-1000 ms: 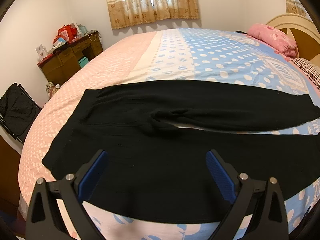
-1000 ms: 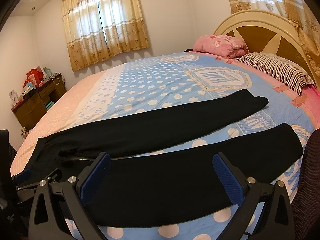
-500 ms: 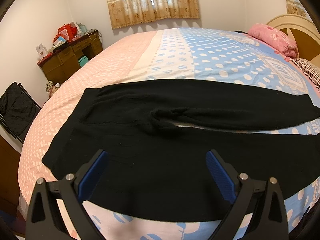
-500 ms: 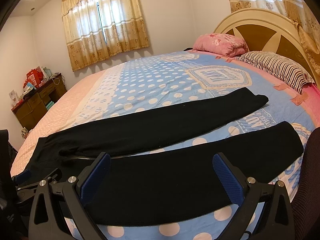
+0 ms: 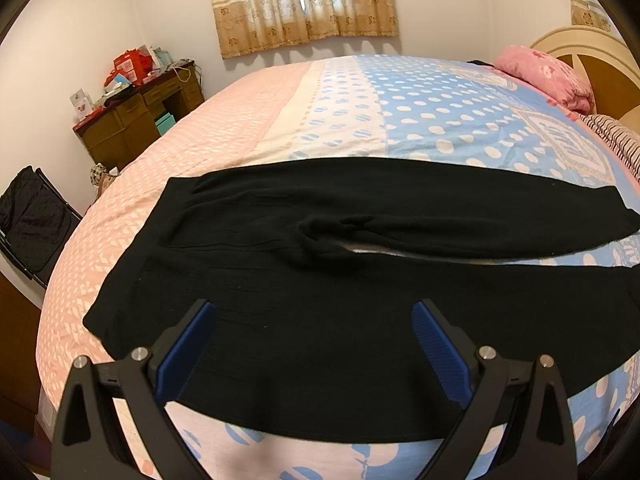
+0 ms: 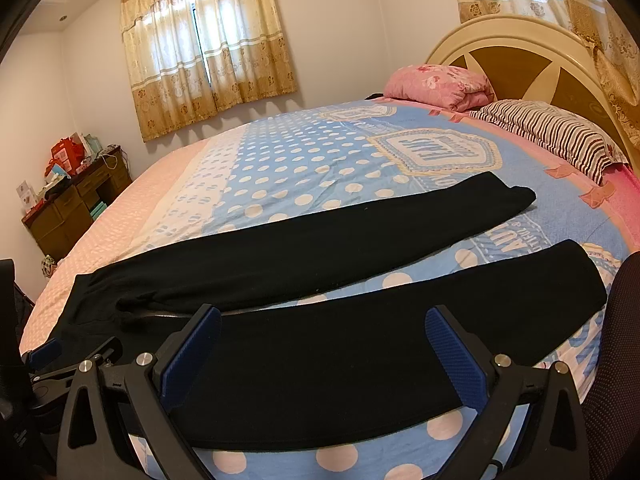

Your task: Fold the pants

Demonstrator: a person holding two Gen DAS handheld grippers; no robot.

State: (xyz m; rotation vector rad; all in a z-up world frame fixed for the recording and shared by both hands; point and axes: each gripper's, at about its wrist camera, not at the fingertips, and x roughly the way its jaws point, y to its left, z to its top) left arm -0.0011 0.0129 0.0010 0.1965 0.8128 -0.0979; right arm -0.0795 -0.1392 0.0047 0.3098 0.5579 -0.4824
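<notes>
The black pants (image 5: pixel 320 320) lie spread flat on the bed (image 5: pixel 440 120), on the dotted blue-and-pink bedspread. The waistband end sits toward the pink side of the cover; both legs (image 6: pixel 360 232) run toward the headboard (image 6: pixel 520 52). The legs are parted, with a strip of blue cover visible between them. The fabric bunches in a small ridge at the crotch (image 5: pixel 328 236).

My left gripper (image 5: pixel 314 344) hovers over the seat area of the pants, near the bed's near edge. Its jaws stand wide apart and grasp nothing. I cannot tell whether the blue pads (image 5: pixel 440 356) touch the cloth.

My right gripper (image 6: pixel 322 352) hovers over the nearer leg, around its mid-length. Its jaws are likewise spread wide and empty. In the right wrist view, the left gripper's fingers (image 6: pixel 46 350) appear at the lower left, beside the waist end.

A pink pillow (image 6: pixel 436 84) and a striped pillow (image 6: pixel 552 136) rest against the headboard. A wooden desk (image 5: pixel 136 120) stands by the far wall, under a curtained window (image 6: pixel 204 48).
</notes>
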